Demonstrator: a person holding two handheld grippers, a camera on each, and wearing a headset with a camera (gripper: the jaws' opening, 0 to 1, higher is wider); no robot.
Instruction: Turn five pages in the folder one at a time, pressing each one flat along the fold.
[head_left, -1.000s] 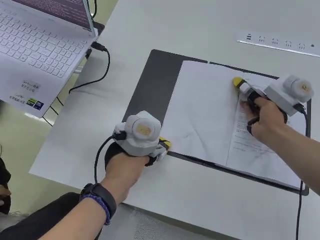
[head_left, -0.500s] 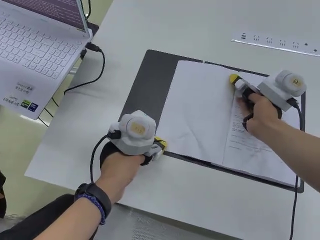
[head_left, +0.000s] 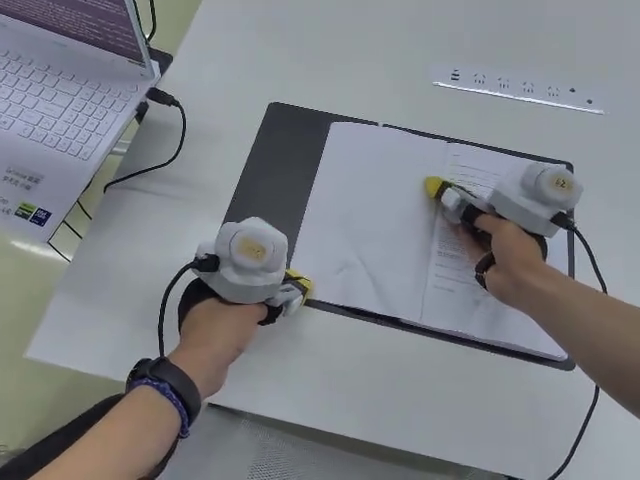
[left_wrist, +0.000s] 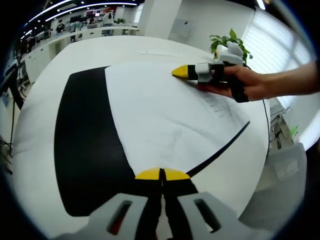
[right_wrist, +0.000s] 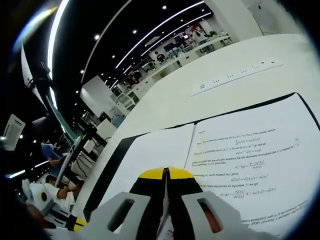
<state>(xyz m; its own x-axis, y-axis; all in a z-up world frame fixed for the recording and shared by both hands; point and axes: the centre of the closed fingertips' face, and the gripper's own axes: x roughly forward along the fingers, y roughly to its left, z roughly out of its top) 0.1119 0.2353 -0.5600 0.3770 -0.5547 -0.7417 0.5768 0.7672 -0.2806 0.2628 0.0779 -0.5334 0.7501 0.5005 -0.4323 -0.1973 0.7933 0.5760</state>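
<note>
The open black folder (head_left: 268, 170) lay flat on the white bench (head_left: 330, 60), with a blank white page (head_left: 360, 220) to the left of the fold and a printed white page (right_wrist: 250, 150) to the right. The right claw (head_left: 437, 187), its yellow tips pressed together with nothing between them, rested on the paper at the fold near the top of the pages. The left claw (left_wrist: 161, 174), jaws likewise drawn together and empty, sat at the folder's near left edge on the black cover. A white laptop (head_left: 50, 110) stood well apart to the left.

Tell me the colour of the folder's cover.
The cover is black; the left gripper view shows it best.
</note>
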